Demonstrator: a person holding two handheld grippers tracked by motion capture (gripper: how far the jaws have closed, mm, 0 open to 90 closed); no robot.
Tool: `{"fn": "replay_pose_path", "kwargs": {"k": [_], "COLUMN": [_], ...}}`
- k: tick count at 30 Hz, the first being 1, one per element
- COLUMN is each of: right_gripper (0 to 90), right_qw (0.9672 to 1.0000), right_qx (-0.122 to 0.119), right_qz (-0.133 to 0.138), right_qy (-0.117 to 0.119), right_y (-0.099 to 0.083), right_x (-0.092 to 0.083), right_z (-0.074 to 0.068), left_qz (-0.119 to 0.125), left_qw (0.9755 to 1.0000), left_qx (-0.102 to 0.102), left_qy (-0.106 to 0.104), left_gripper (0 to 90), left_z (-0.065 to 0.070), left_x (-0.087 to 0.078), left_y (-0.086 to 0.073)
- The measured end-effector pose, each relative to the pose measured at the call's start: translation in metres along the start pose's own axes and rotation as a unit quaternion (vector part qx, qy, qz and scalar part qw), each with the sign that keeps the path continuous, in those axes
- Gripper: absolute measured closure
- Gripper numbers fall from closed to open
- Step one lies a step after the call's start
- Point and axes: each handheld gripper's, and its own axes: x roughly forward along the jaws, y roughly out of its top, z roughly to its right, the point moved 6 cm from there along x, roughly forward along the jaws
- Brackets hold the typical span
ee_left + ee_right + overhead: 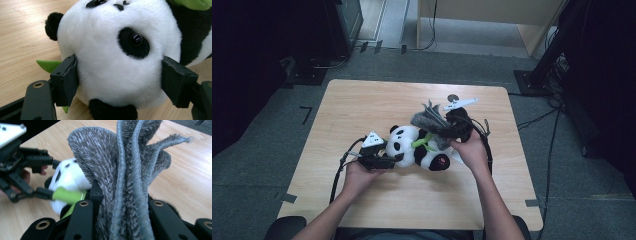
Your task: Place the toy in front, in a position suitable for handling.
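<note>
Seen from above: toy panda (pixel 419 147) lying on the wooden table (pixel 362 105), left gripper (pixel 387 157) at its head, right gripper (pixel 443 127) pinching a grey cloth (pixel 429 119) just above it. Left gripper view: jaws hugging the panda's head on both sides (pads touching fur). Right gripper view: jaws clamped tight on the bunched cloth, panda behind.

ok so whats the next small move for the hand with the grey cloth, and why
Probably bring the grey cloth down onto the panda and wipe it. The right gripper is shut on the bunched cloth just above the toy, while the left gripper brackets the panda's head.
</note>
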Motion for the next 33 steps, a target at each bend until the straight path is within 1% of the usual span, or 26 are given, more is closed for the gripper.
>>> {"fn": "replay_pose_path", "kwargs": {"k": [4, 6, 8, 10, 12, 15, 19, 23, 25, 28, 31, 33], "right_gripper": [69.4, 69.3, 69.2, 69.1, 69.4, 69.7, 69.4, 68.9, 69.0, 69.0, 69.2, 69.4], "right_qw": [0.9999, 0.9999, 0.9998, 0.9998, 0.9996, 0.9993, 0.9990, 0.9974, 0.9972, 0.9974, 0.9964, 0.9961], "right_qx": [0.013, 0.011, 0.004, 0.015, 0.021, 0.035, 0.045, 0.070, 0.073, 0.070, 0.083, 0.085], "right_qz": [0.001, 0.008, 0.017, 0.014, 0.014, 0.013, 0.007, 0.002, 0.001, -0.004, -0.009, -0.012], "right_qy": [0.009, 0.010, 0.004, -0.005, -0.009, -0.007, 0.002, 0.017, 0.019, 0.015, 0.018, 0.017], "right_y": [-0.017, -0.024, -0.031, -0.037, -0.044, -0.057, -0.072, -0.080, -0.082, -0.085, -0.090, -0.093], "right_x": [0.001, 0.003, 0.004, 0.003, 0.000, -0.004, -0.007, -0.006, -0.005, -0.005, -0.004, -0.004], "right_z": [0.002, 0.003, 0.004, 0.007, 0.011, 0.017, 0.022, 0.032, 0.034, 0.038, 0.044, 0.048], "left_qz": [-0.001, -0.003, -0.005, -0.005, -0.004, -0.004, -0.004, -0.001, -0.001, 0.001, 0.002, 0.002], "left_qw": [1.0000, 1.0000, 1.0000, 1.0000, 1.0000, 1.0000, 1.0000, 1.0000, 1.0000, 1.0000, 1.0000, 1.0000], "left_qx": [-0.002, 0.000, 0.003, 0.005, 0.002, 0.003, 0.004, 0.000, -0.001, -0.001, -0.003, -0.003], "left_qy": [-0.004, -0.005, -0.006, -0.005, -0.006, -0.006, -0.006, -0.007, -0.007, -0.007, -0.007, -0.007], "left_gripper": [24.4, 24.8, 25.0, 25.0, 25.0, 25.0, 25.0, 24.9, 24.9, 24.9, 24.9, 24.9], "left_z": [0.000, 0.000, -0.001, -0.001, -0.001, -0.001, -0.001, -0.001, -0.001, -0.001, -0.001, -0.002], "left_x": [0.001, 0.001, 0.001, 0.002, 0.002, 0.003, 0.003, 0.003, 0.003, 0.004, 0.004, 0.004], "left_y": [0.001, 0.001, 0.001, 0.001, 0.001, 0.001, 0.001, 0.002, 0.002, 0.002, 0.002, 0.002]}}
